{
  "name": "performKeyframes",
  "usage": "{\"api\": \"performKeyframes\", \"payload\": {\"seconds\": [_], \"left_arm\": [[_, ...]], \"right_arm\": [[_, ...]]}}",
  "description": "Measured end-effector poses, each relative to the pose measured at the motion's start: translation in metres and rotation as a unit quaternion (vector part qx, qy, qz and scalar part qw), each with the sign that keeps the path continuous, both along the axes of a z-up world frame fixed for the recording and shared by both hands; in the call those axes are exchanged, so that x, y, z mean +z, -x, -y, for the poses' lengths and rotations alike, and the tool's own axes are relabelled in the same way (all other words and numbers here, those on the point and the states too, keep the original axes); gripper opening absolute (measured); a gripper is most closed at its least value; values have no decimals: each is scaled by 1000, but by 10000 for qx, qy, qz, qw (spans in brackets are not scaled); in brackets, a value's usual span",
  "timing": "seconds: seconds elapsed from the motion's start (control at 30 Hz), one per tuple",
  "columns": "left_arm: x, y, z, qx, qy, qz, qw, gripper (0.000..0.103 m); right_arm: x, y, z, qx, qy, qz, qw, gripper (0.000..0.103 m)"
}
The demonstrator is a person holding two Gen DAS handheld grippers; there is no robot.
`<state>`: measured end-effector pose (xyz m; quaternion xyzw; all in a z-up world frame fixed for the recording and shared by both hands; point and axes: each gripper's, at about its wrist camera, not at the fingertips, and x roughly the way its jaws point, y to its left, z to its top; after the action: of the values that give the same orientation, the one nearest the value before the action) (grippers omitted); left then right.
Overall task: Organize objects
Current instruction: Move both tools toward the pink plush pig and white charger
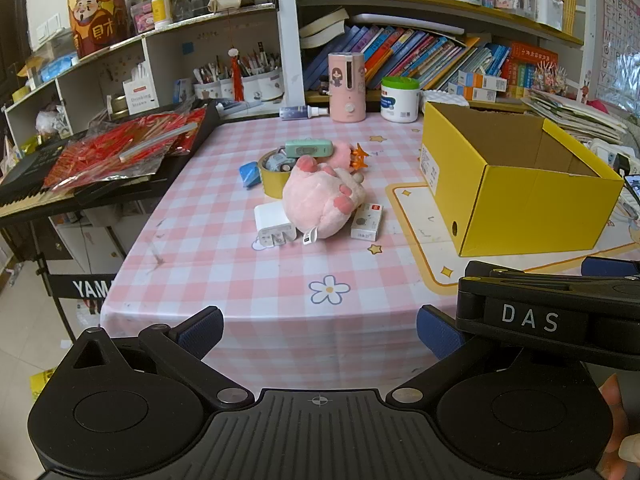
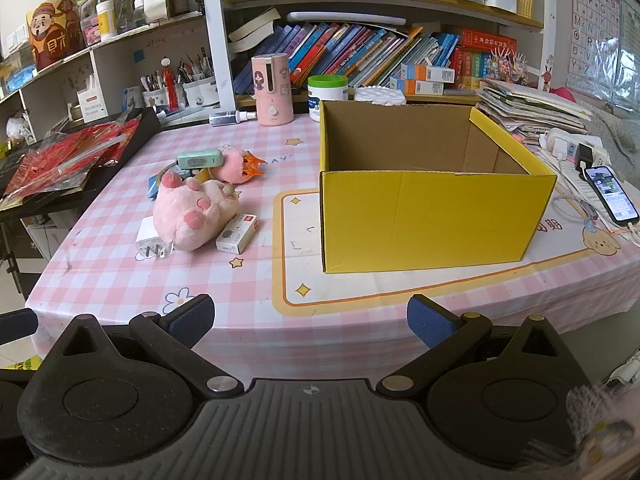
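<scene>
Currently, the left wrist view shows the left gripper (image 1: 320, 332) spread wide and holding nothing, short of the near edge of the pink checked tablecloth (image 1: 224, 272). A pink plush toy (image 1: 324, 196) lies mid-table, touching a white charger plug (image 1: 274, 226) and a small white carton (image 1: 367, 222). Behind it sit a yellow tape roll (image 1: 270, 182) and a mint-green device (image 1: 309, 147). The open yellow cardboard box (image 1: 532, 208) stands to the right.

Right wrist view: the right gripper (image 2: 310, 320) is likewise spread and unloaded. The box (image 2: 432, 220) stands straight ahead on a yellow-bordered mat (image 2: 296, 280); the plush toy (image 2: 192, 214) cluster lies left of it, apart from the box.
</scene>
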<state>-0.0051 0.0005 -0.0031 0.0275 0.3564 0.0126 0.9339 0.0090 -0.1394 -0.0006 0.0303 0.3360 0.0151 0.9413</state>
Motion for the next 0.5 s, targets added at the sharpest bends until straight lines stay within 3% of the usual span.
{"api": "performKeyframes", "payload": {"seconds": [0.5], "left_arm": [[0, 1, 0, 4, -1, -4, 10000, 103]], "right_arm": [[-1, 1, 1, -8, -14, -20, 10000, 103]]}}
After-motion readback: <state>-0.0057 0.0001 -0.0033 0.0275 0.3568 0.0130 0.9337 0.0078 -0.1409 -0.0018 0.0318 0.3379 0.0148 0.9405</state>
